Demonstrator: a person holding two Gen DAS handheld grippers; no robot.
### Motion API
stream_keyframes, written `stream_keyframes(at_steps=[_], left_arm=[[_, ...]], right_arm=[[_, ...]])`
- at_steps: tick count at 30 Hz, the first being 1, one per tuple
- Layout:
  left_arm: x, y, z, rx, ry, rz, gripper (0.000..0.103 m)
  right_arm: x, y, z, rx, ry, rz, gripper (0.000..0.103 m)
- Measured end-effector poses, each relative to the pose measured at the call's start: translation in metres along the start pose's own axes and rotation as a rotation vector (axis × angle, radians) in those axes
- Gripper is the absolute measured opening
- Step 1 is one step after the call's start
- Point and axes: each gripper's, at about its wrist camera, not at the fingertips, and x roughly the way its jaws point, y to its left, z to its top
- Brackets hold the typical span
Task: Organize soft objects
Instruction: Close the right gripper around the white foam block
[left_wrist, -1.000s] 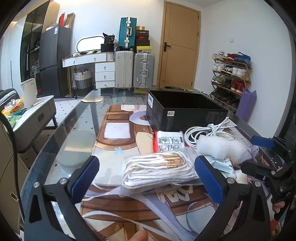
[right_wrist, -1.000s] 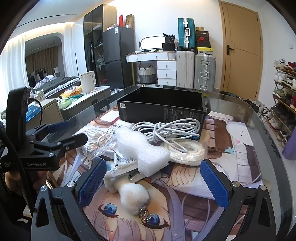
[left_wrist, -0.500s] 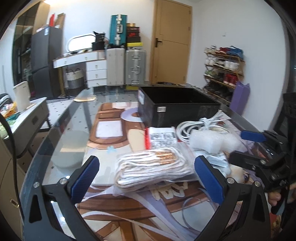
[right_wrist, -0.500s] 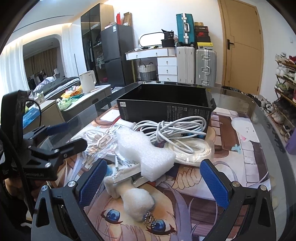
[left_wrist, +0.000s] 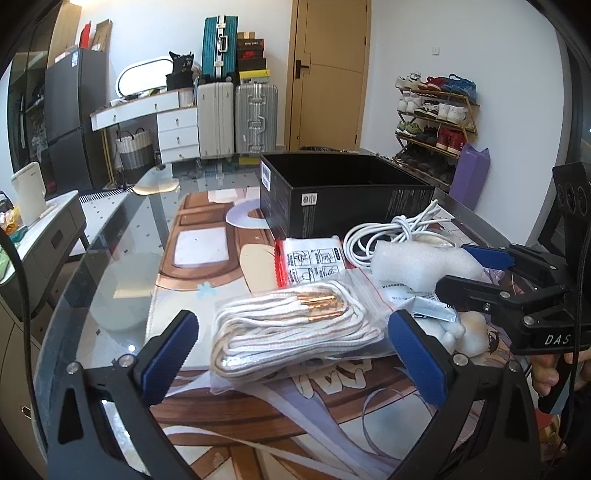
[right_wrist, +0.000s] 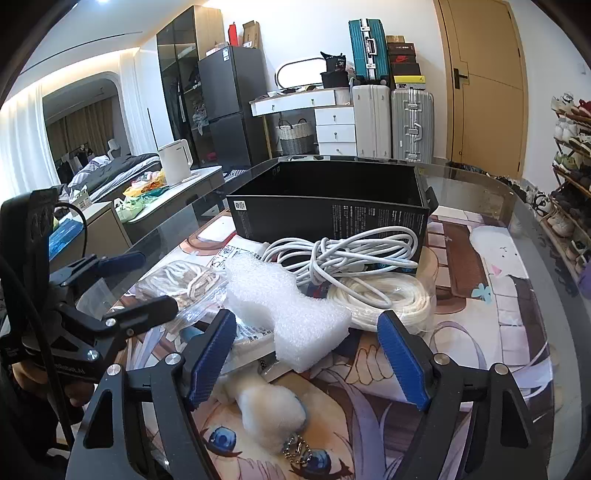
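Glass table (left_wrist: 110, 295): clear top with a printed cartoon mat (left_wrist: 221, 402) under it; all the soft things lie on this top.
Left gripper (left_wrist: 295, 343): jaws wide apart, blue pads either side of the laces bag, neither pad pressing on it; nothing is gripped.
Laces bag (left_wrist: 295, 328): clear zip bag of white laces with copper tips, flat on the glass between the left gripper's fingers (left_wrist: 168, 356).
Leaflet pack (left_wrist: 314, 260): white printed pack with a red edge, just behind the laces bag and in front of the box.
Box (left_wrist: 343, 199): black, open-topped, standing at the middle of the table behind the pile; nothing can be seen inside it from these views.
Cable (right_wrist: 343, 254): white cord in a loose bundle, lying against the box's front wall.
Rope coil (right_wrist: 391, 299): cream coil in clear wrap, under and just right of the cable.
Foam (right_wrist: 288, 306): white foam piece resting on the pile, its near end between the right gripper's pads.
Plush (right_wrist: 269, 406): cream furry toy with a small metal chain, close under the foam's near end.
Right gripper (right_wrist: 306, 358): jaws have just been closing and stand partly open around the foam's near end; pads not seen pressing on it.
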Motion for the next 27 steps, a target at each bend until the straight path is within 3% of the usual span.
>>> stream_keyframes(at_steps=[14, 19, 22, 26, 27], left_arm=[[0.011, -0.004, 0.004, 0.004, 0.061, -0.018, 0.102], [0.01, -0.007, 0.002, 0.031, 0.055, -0.016, 0.096], [0.008, -0.011, 0.001, 0.061, 0.043, -0.018, 0.086], [0.006, -0.013, 0.001, 0.073, 0.037, -0.032, 0.053], [0.005, -0.011, 0.001, 0.067, 0.039, -0.044, 0.05]], right_arm=[[0.006, 0.005, 0.002, -0.025, 0.015, 0.032, 0.058], [0.006, 0.007, 0.002, -0.035, 0.013, 0.04, 0.051], [0.007, 0.009, 0.002, -0.038, 0.016, 0.04, 0.041], [0.005, 0.009, 0.001, -0.042, 0.004, 0.042, 0.039], [0.004, 0.01, 0.0, -0.044, 0.003, 0.041, 0.039]])
